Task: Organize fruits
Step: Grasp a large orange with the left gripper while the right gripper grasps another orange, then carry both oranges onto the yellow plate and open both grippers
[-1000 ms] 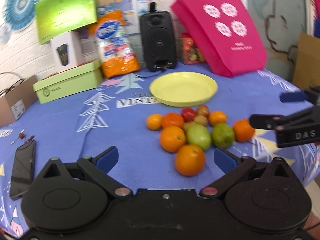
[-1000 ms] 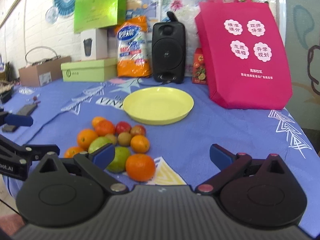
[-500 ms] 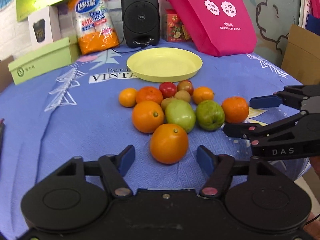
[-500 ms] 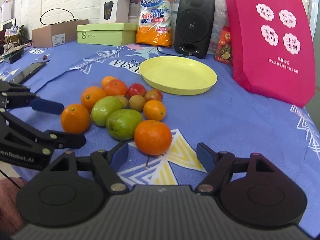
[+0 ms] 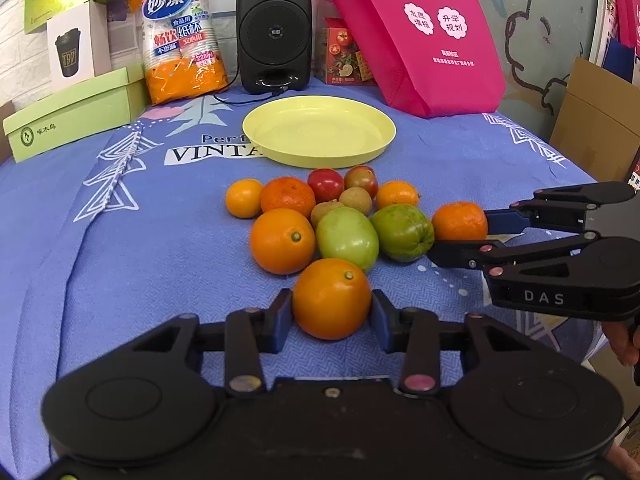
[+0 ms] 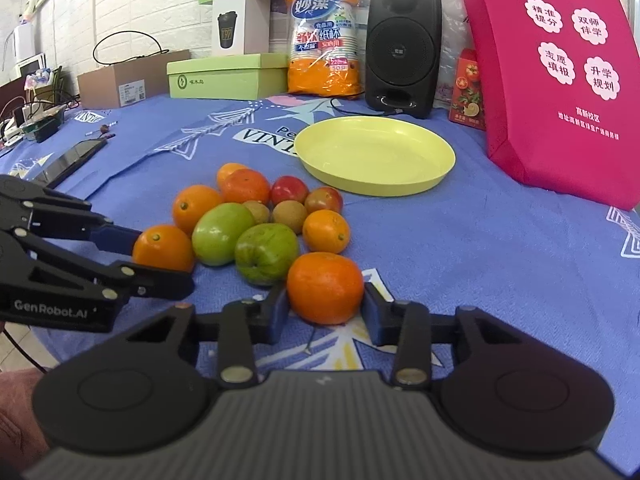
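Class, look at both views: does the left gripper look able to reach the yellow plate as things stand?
Probably not directly: the left gripper is shut on an orange, and the fruit pile lies between it and the yellow plate.

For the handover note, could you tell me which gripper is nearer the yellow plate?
Neither clearly. The left gripper and right gripper both sit on the fruit pile's near side, opposite the yellow plate, each on an orange.

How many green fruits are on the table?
2. A lighter green fruit and a darker green fruit lie side by side, touching, amid the other fruit. A smaller one could be hidden.
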Tool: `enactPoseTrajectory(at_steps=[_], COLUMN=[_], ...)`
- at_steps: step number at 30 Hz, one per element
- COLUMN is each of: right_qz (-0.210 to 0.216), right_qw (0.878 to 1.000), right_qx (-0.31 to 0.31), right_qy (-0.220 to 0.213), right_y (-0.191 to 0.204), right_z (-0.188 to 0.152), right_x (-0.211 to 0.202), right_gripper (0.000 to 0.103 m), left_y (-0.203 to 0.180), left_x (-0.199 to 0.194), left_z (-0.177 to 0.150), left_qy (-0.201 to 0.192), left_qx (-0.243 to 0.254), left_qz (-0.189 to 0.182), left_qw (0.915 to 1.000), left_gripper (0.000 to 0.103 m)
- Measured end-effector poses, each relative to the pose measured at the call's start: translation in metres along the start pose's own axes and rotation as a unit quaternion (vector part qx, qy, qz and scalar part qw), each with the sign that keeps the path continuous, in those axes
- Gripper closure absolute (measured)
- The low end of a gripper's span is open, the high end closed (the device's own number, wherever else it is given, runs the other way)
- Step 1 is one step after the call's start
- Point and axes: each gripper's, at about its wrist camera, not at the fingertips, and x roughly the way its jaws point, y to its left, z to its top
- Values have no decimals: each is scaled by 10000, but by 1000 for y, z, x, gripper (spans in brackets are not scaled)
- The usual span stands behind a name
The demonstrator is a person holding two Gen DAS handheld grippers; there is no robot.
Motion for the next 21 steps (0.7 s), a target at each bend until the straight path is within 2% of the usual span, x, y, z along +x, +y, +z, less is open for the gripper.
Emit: enactPoseTrajectory(at_steps=[11,16,21], right_qz=[-15,-49,-69], right_qw=[9999,9991,9984], right_qx=[-92,-143,-144], right_qy=[-146,-393,-541], right_y=[1,-2,-11], right_z=[11,31,61], right_x=[-16,-28,-16], right_gripper=[66,66,66], left_y=[4,19,29], left_x=[-26,-30,-1], left_z=[11,43,88], left_qy=[-209,-435,-474], left_qx=[47,4,38], left_qz=[-25,47,-50], left_qw=[9998,9990,9989], left_gripper=[63,63,63])
